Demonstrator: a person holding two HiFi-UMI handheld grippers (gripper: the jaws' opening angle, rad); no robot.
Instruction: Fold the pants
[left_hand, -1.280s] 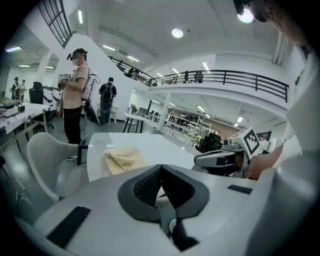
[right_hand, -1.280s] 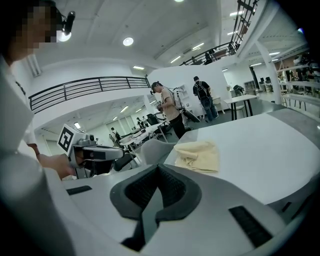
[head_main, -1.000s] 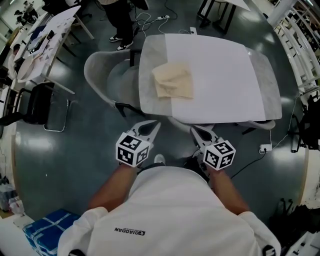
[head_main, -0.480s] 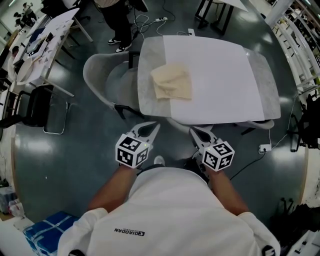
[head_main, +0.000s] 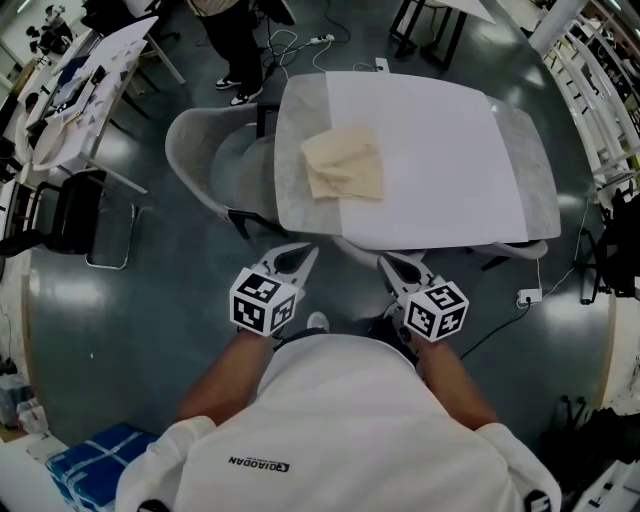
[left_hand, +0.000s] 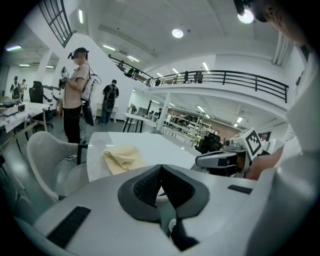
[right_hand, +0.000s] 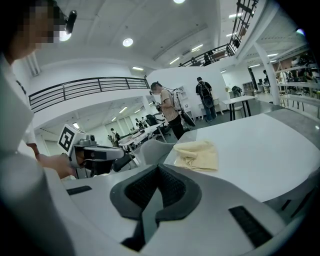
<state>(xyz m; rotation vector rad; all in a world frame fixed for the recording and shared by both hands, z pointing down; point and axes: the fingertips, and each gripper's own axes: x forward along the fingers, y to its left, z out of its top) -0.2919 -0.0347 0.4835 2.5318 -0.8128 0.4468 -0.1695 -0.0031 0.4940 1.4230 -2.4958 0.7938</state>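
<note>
Both tools are staying still, just as they were a moment ago. In the head view, the left tool (head_main: 300, 256) and the right tool (head_main: 393, 264) are waiting side by side just off the near edge of the counter (head_main: 440, 140). The pants (head_main: 345, 165) are lying in a small folded pile at 12 o'clock from the gap between the tools. They are sitting on the counter's 9 o'clock side, near a grey chair (head_main: 205, 150).

In the left gripper view, the left tool (left_hand: 161, 168) is pinching fully closed on nothing, and the pants (left_hand: 122, 157) are sitting at 10 o'clock. In the right gripper view, the right tool (right_hand: 159, 168) is also pinching closed and empty, with the pants (right_hand: 197, 155) at 2 o'clock.

Nothing is changing, so the folding is probably finished.
</note>
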